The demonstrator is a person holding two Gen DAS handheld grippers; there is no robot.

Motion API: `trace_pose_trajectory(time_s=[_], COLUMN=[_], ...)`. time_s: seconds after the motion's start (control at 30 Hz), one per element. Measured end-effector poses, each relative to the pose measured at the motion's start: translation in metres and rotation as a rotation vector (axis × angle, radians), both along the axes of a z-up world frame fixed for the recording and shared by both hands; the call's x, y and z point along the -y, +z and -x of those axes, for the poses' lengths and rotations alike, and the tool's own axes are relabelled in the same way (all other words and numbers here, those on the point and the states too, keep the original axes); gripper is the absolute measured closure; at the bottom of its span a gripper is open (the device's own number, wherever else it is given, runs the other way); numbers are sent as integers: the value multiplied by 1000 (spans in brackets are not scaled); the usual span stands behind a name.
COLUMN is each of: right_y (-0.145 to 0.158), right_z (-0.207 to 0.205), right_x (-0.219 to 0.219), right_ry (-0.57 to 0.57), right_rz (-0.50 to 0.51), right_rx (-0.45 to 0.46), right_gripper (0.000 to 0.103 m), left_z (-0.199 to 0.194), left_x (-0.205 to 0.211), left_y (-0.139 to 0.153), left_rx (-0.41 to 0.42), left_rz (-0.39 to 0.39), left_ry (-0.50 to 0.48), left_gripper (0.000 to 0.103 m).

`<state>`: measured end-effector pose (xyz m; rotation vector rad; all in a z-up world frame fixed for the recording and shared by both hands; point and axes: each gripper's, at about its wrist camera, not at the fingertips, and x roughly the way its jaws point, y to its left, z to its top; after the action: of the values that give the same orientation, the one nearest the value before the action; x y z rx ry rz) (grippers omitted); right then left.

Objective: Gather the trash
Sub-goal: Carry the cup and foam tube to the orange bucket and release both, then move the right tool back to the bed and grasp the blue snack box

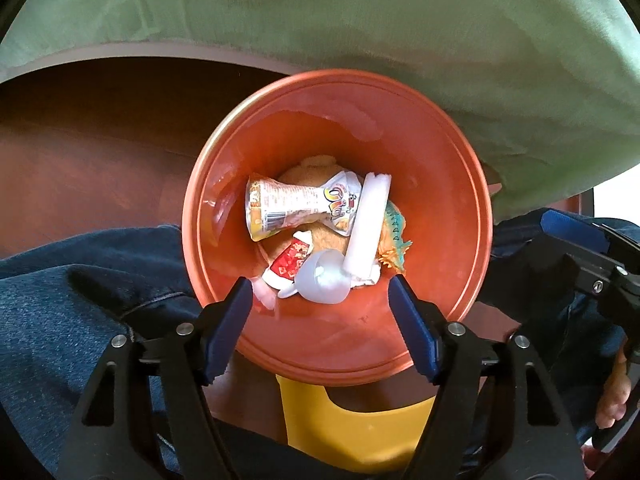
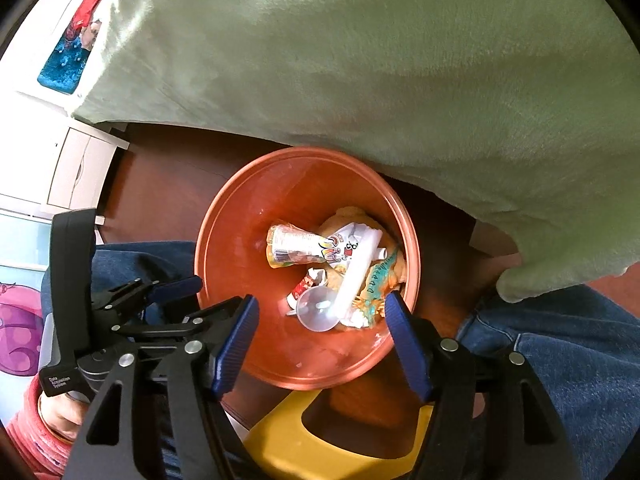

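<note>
Bin (image 1: 460, 216): my collected wrappers (image 1: 296, 204) and plastic spoon (image 1: 324, 276) lie inside.
Left tongs (image 1: 320, 300): wide open, empty (above bin).
Right tongs (image 2: 322, 316): likewise.
Left: nothing visible outside.

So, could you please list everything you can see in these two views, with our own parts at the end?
bin: one, orange, on the floor below both grippers.
squashed cup: one, white with print, in the bin.
white tube: one, leaning in the bin.
clear cup: one, see-through, in the bin.
red wrapper: one, in the bin beside the clear cup.
teal wrapper: one, teal and orange, by the bin's right wall.
blanket: one, green, behind the bin.
stool: one, yellow, in front of the bin.
jeans: blue, either side of the bin.
left gripper: one, black and blue, open, empty.
right gripper: one, the same, open, empty.
</note>
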<state>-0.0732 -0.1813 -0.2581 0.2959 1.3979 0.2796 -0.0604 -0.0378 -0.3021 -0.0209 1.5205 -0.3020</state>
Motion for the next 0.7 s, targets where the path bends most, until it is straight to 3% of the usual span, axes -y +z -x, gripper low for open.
trace_pose_trajectory(time_s=[0.17, 0.3, 0.4, 0.47, 0.53, 0.7], right_y=[13, 40, 73, 98, 126, 178], right_z=[-1, 0, -4, -9, -18, -64], right_x=[0, 3, 4, 4, 4, 9], right_ry=[-18, -19, -13, -9, 3, 14], right_rz=[-3, -39, -94, -155, -204, -237], right_rx=[29, 85, 147, 197, 258, 376], right_gripper=[35, 35, 34, 33, 30, 25], left_z=[-2, -8, -16, -22, -26, -35], left_x=[-3, -5, -10, -17, -23, -45], left_y=[19, 48, 83, 107, 124, 157], left_rx=[31, 93, 189, 263, 320, 433], left_rz=[7, 56, 82, 90, 89, 68], left_ry=[10, 18, 36, 58, 75, 131], left_gripper=[34, 34, 33, 25, 23, 22])
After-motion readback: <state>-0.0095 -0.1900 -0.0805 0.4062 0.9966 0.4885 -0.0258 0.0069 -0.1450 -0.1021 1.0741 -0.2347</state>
